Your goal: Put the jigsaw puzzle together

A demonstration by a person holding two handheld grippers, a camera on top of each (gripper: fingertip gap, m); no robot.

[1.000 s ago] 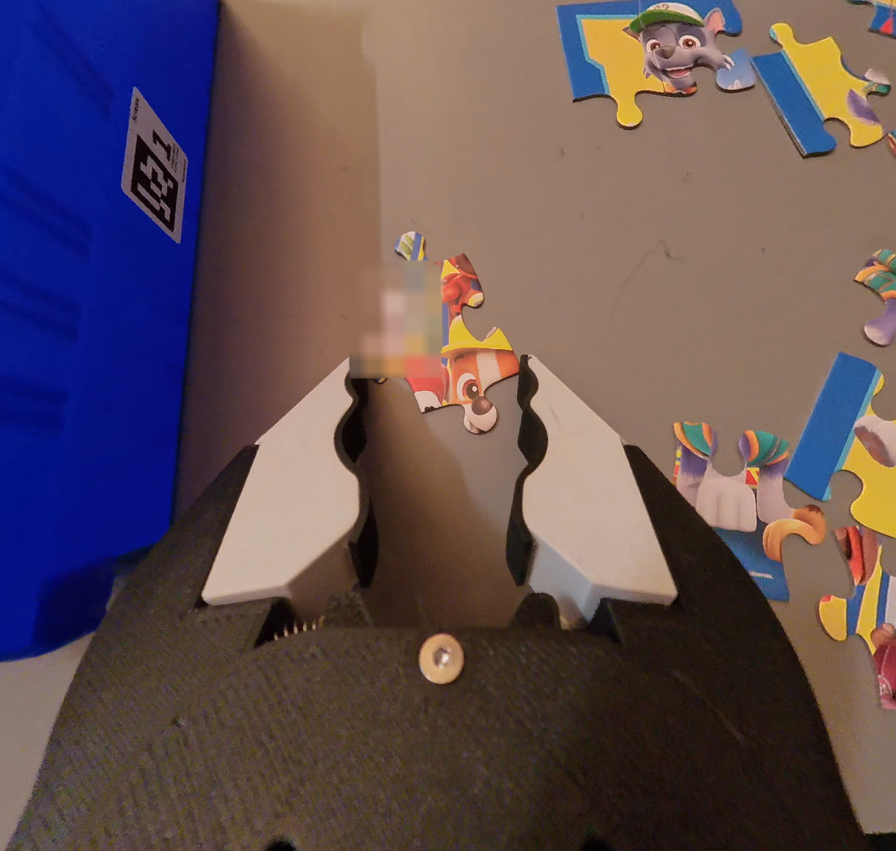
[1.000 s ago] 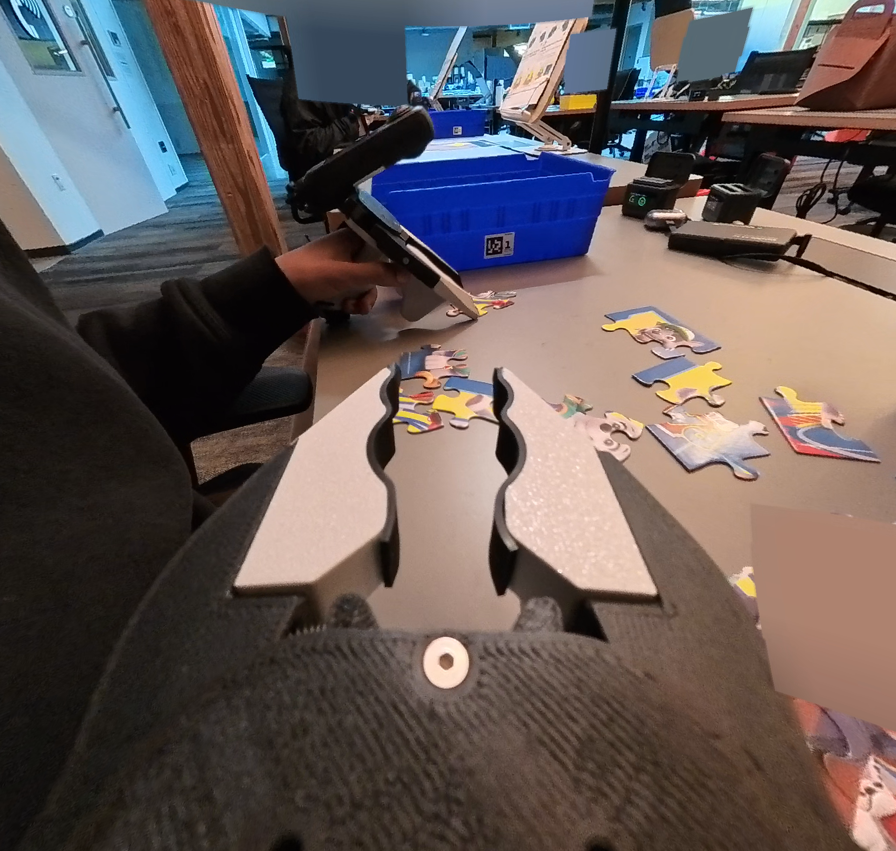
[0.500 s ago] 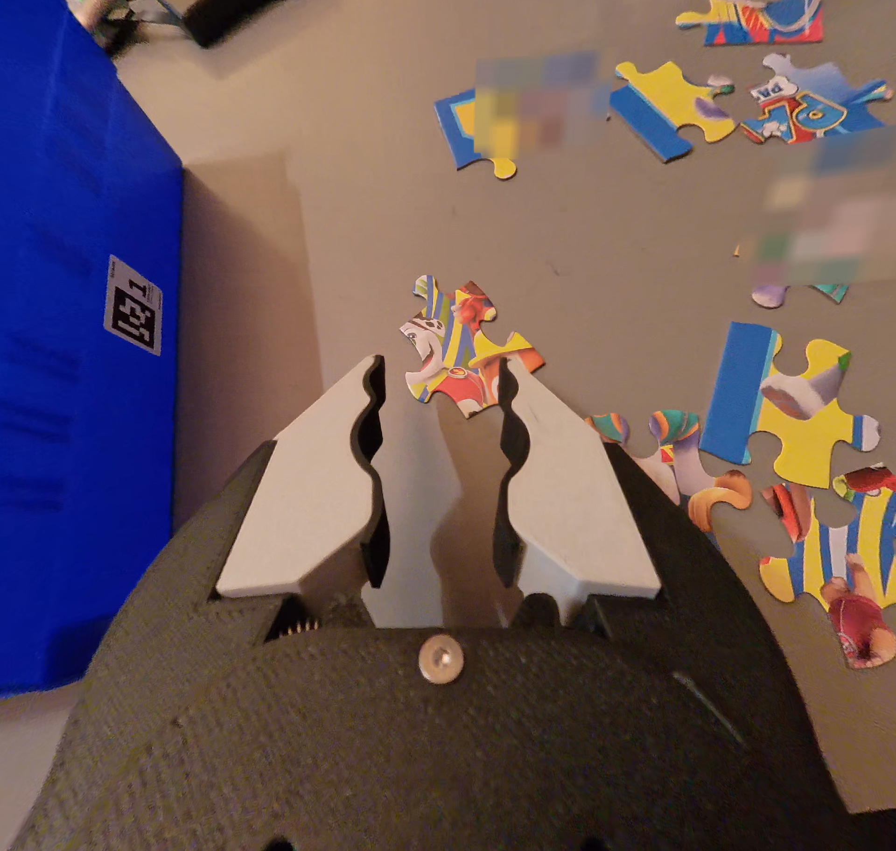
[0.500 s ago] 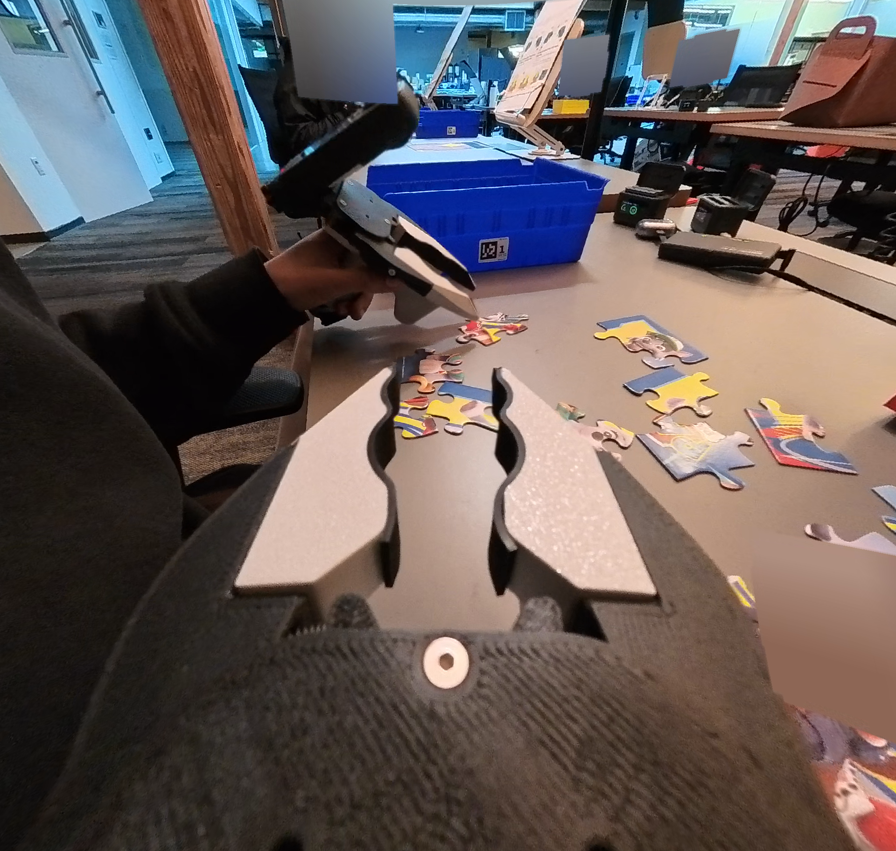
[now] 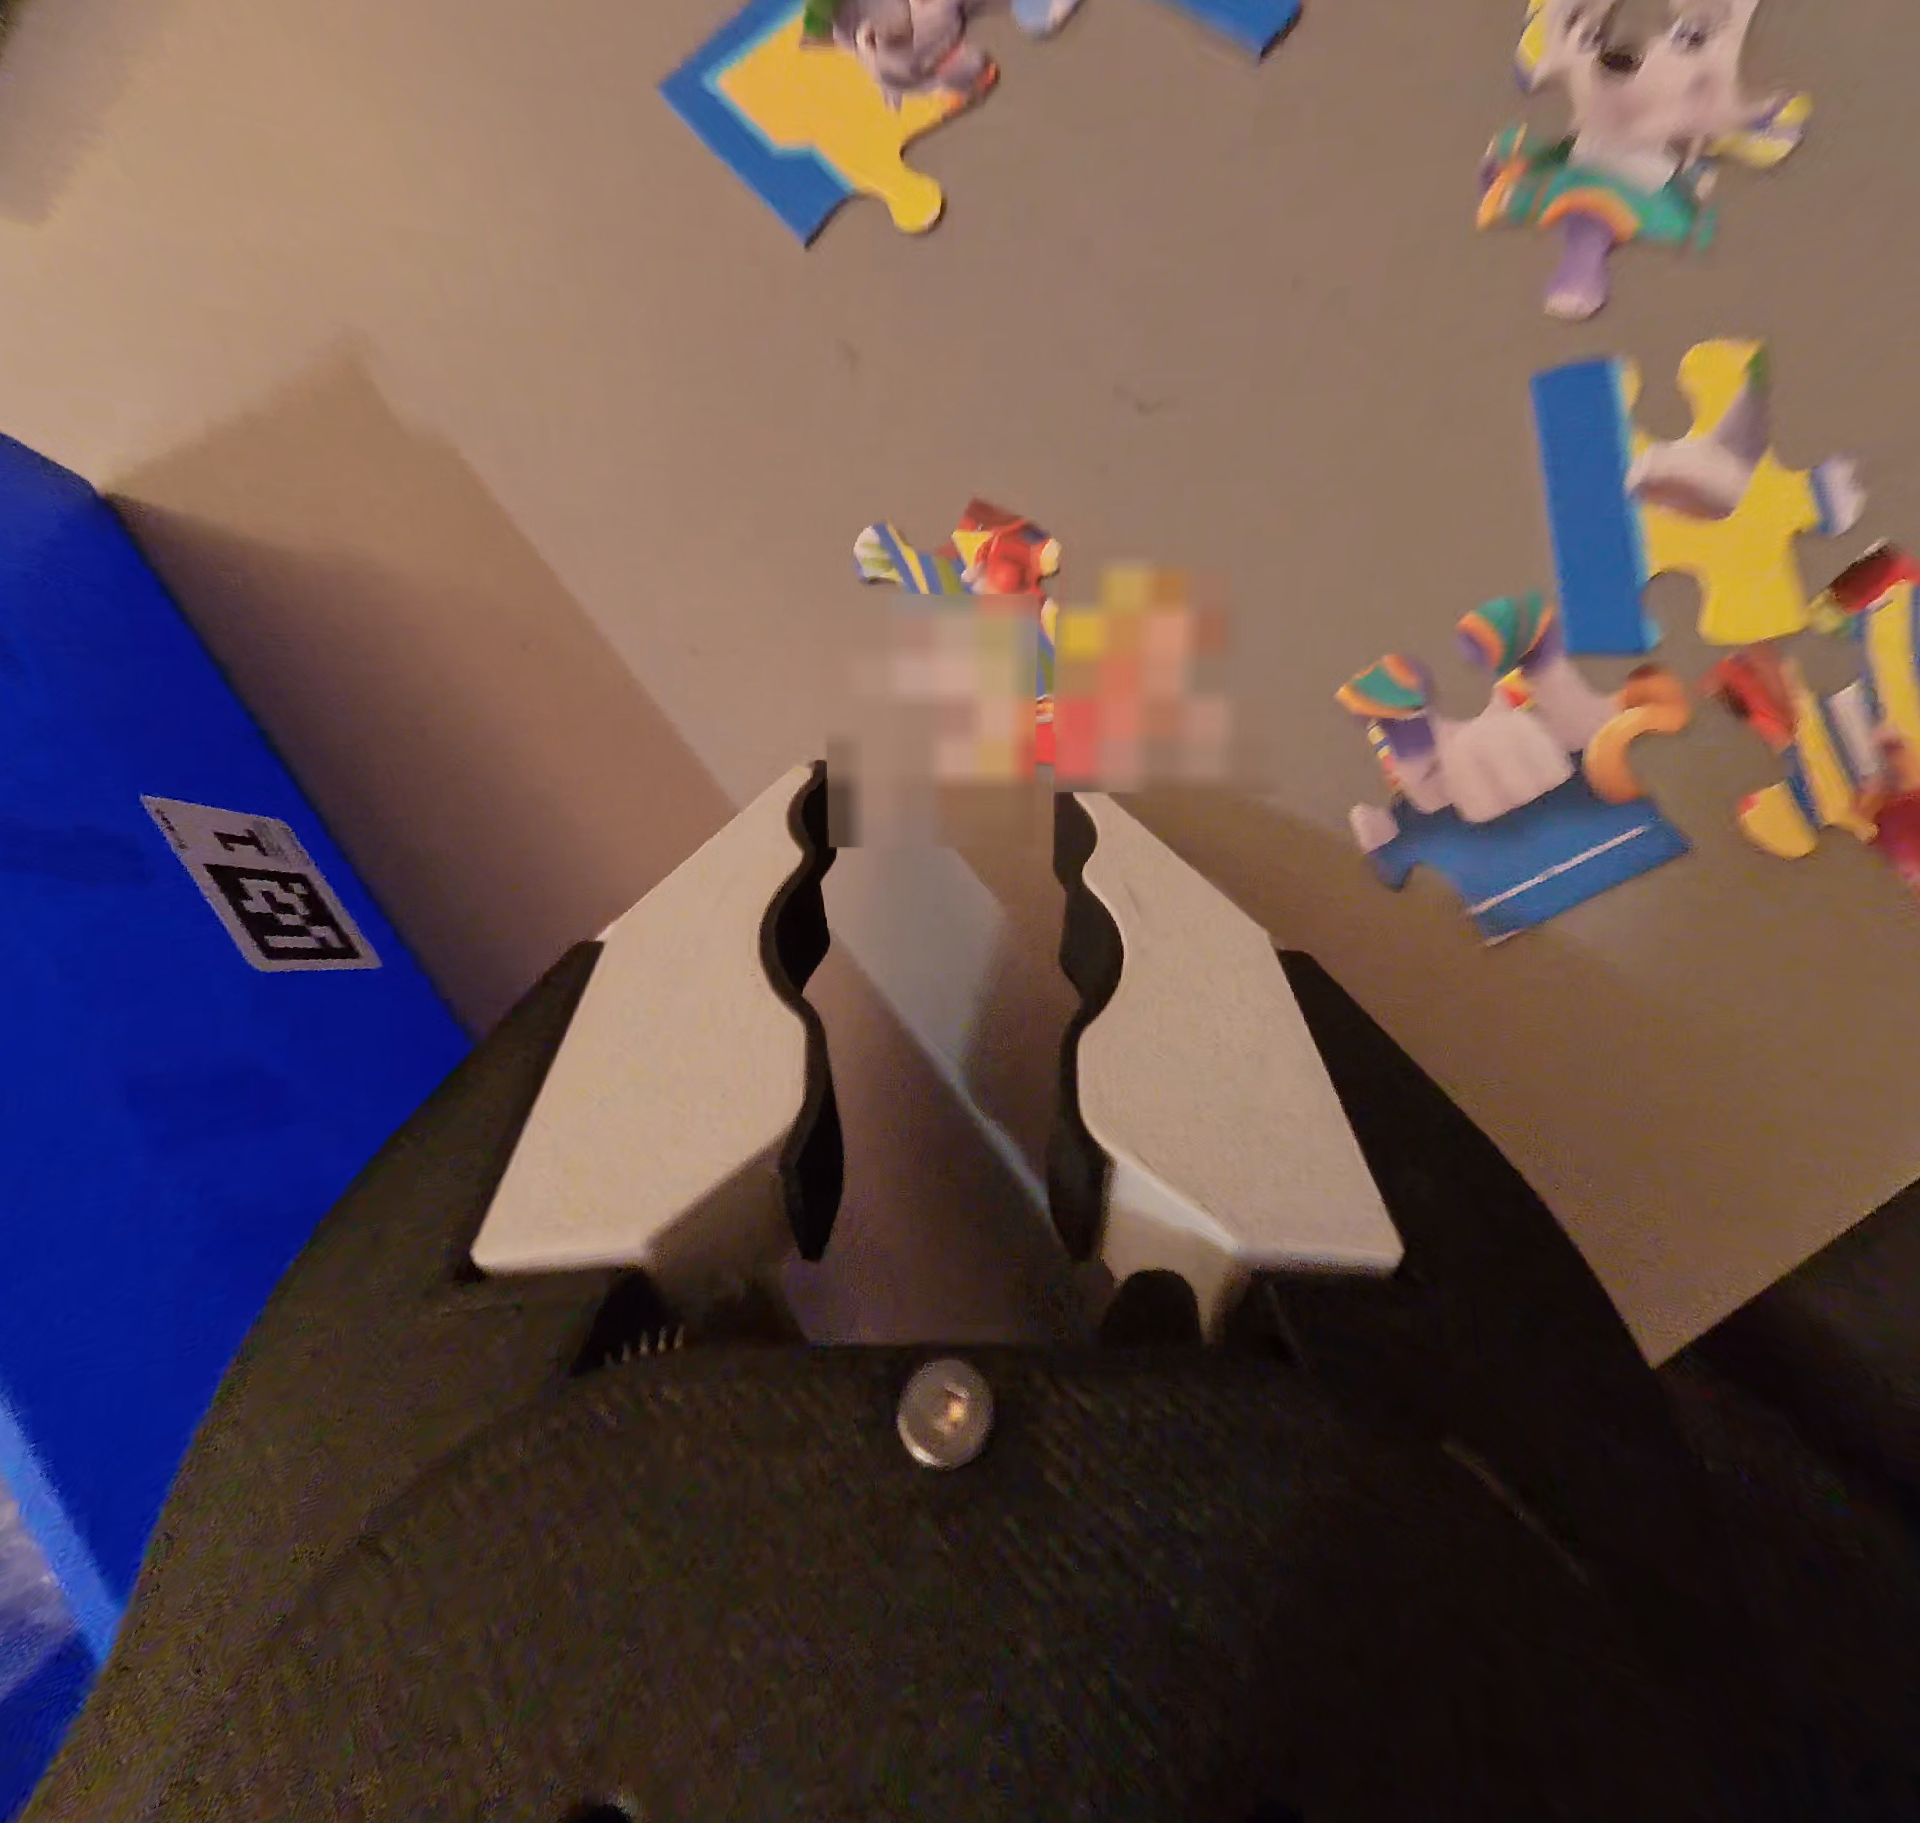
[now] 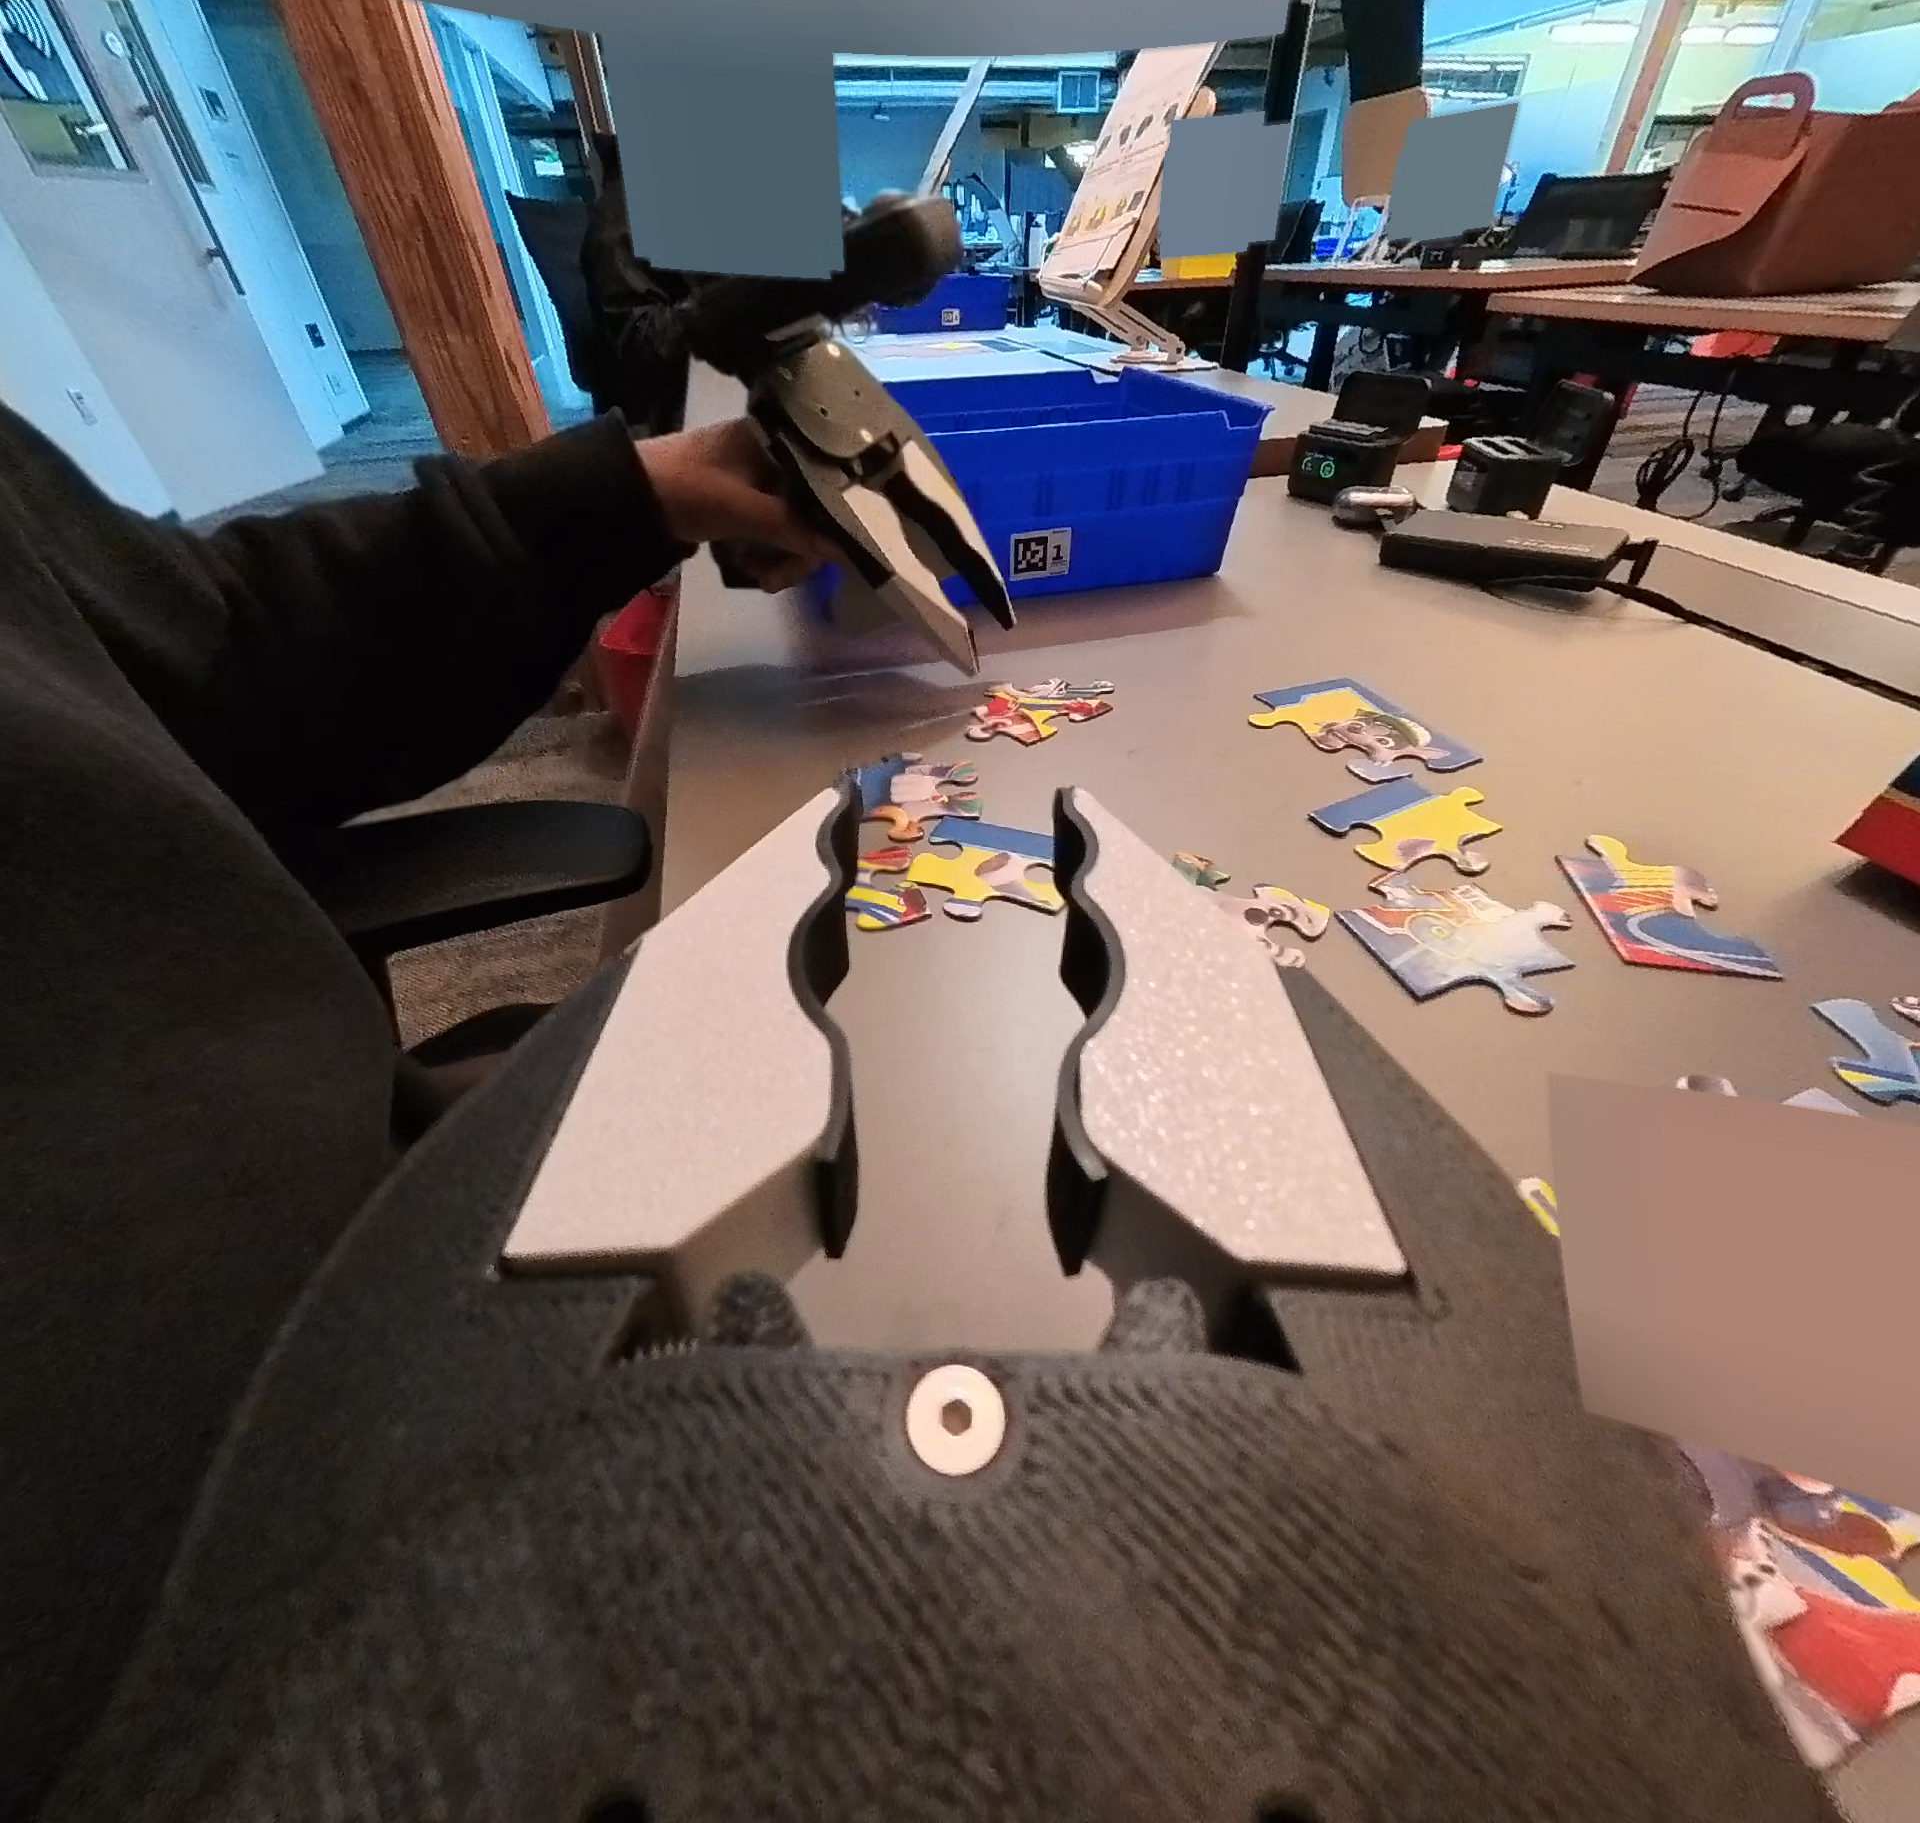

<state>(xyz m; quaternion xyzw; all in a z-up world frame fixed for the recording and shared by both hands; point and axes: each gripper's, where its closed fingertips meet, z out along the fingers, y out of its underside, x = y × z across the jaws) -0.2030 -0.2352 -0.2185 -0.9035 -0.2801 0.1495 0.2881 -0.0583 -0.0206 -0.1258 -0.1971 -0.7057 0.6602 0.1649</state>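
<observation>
Bin (image 6: 1091,485) of blue plastic sits at ten o'clock on the grey table (image 6: 1455,651); left gripper (image 6: 977,635) hovers before it, jaws parted and bare, above a red-yellow puzzle piece (image 6: 1039,711); at six o'clock right gripper (image 6: 951,817) is likewise unclenched, with a blue-yellow piece (image 6: 987,869) beyond its tips

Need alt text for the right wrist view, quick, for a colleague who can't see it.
The right tongs hang open and empty over a grey table strewn with jigsaw pieces. Beyond, the left tongs, also open, hover above a red-and-yellow piece, before a blue bin.
</observation>
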